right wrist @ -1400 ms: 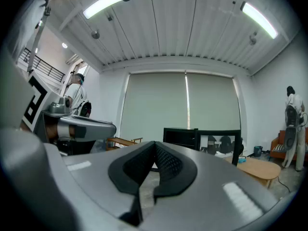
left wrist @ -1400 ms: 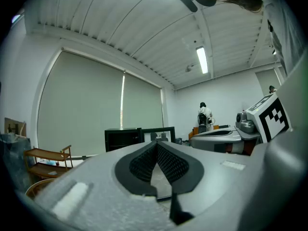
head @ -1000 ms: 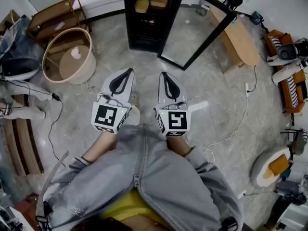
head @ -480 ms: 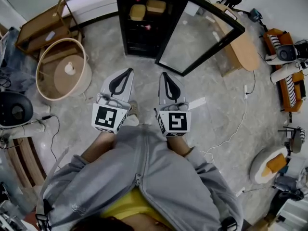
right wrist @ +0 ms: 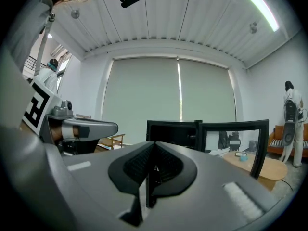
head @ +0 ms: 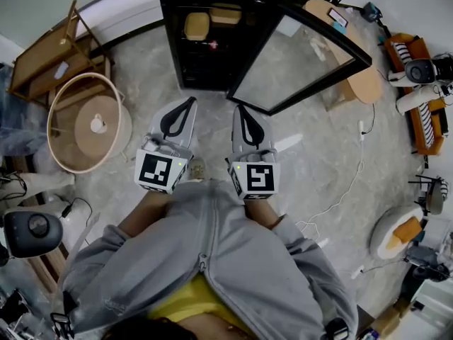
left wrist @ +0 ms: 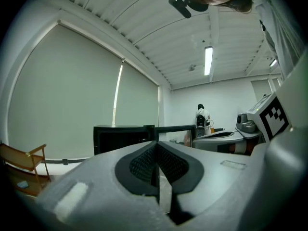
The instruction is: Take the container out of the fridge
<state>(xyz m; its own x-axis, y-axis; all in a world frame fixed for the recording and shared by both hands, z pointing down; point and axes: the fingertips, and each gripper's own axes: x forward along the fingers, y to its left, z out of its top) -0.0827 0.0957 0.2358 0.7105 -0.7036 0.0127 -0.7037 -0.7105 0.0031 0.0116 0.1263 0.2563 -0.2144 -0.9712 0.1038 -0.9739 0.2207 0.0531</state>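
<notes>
The black fridge [head: 185, 55] stands ahead on the floor with its glass door [head: 301, 52] swung open to the right. Inside, a tan container [head: 196, 25] sits on a shelf, with a second tan one [head: 225, 13] beside it. My left gripper [head: 189, 103] and right gripper [head: 241, 108] are held side by side, pointing at the fridge and short of it. Both are shut with nothing between the pads. In the left gripper view the fridge [left wrist: 124, 137] shows beyond the gripper [left wrist: 156, 144]. The right gripper view shows the fridge [right wrist: 172, 131] and its door [right wrist: 236, 134] past the gripper [right wrist: 153, 144].
A round wooden basket [head: 88, 122] stands at the left, with a wooden chair [head: 49, 48] behind it. A wooden table [head: 354, 73] is right of the door. A white cable [head: 340, 190] trails on the floor at the right. A person [right wrist: 291, 119] stands far off.
The fridge has come nearer and lower in the head view, and the room has slid past. Both grippers stay shut, side by side.
</notes>
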